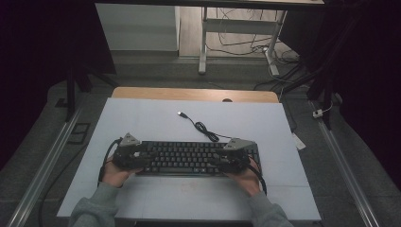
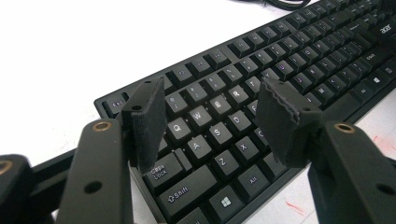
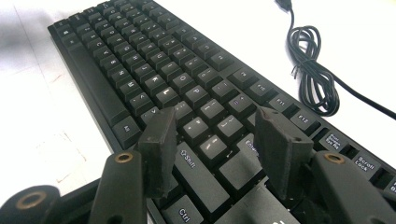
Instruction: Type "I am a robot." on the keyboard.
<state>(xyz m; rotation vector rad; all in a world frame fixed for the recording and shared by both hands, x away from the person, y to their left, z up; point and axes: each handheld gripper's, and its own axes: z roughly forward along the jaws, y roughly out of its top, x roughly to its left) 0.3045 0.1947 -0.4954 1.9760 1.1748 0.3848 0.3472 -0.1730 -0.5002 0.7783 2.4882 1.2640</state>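
A black keyboard (image 1: 184,158) lies across the white table, close to the person. My left gripper (image 1: 142,158) sits at its left end, held by the person's left hand. In the left gripper view the left gripper (image 2: 212,100) stands open above the letter keys near Q, W, A and S of the keyboard (image 2: 289,60), with only keys between the pads. My right gripper (image 1: 215,161) is over the right part of the keyboard. It (image 3: 215,122) is open too, its pads hovering over the keys around Shift and Enter of the keyboard (image 3: 140,60).
The keyboard's black cable (image 1: 203,127) coils on the table behind it and ends in a loose USB plug (image 1: 181,114); the coil (image 3: 313,74) lies to the right in the right gripper view. A wooden strip (image 1: 194,94) borders the table's far edge. Desk legs and floor cables lie beyond.
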